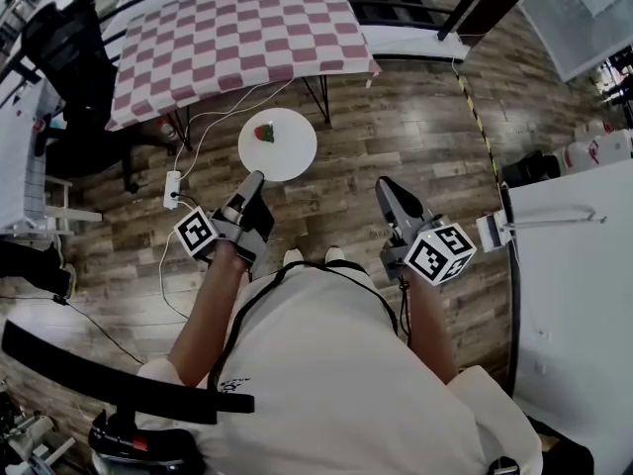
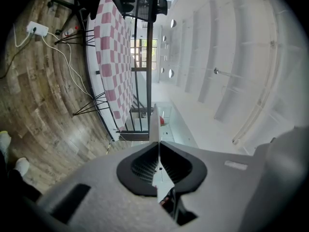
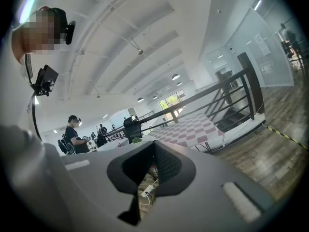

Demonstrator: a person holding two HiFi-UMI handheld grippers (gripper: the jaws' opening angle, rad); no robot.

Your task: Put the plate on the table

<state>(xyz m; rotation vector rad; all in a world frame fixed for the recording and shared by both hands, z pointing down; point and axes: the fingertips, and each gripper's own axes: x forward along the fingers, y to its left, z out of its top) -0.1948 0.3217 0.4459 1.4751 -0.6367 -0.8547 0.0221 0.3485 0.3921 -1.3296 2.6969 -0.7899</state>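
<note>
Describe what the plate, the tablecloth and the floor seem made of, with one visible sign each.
Plate: ceramic or melamine, cannot tell which; smooth, plain white, thin rim.
Tablecloth: fabric, matte; its red-and-white check hangs loose at the edges.
Floor: wood or wood-look laminate, slight sheen; plank seams and grain show.

Count: 1 plate (image 1: pixel 287 156); 1 red item (image 1: pixel 264 133) on it; 1 checked table (image 1: pixel 237 38); 2 grippers, left gripper (image 1: pixel 255 179) and right gripper (image 1: pixel 387 185); 1 power strip (image 1: pixel 172 188); 1 black chair (image 1: pixel 69 52); 2 shoes (image 1: pixel 294 256); bystanders (image 3: pixel 75 129) in the right gripper view too small to count.
</note>
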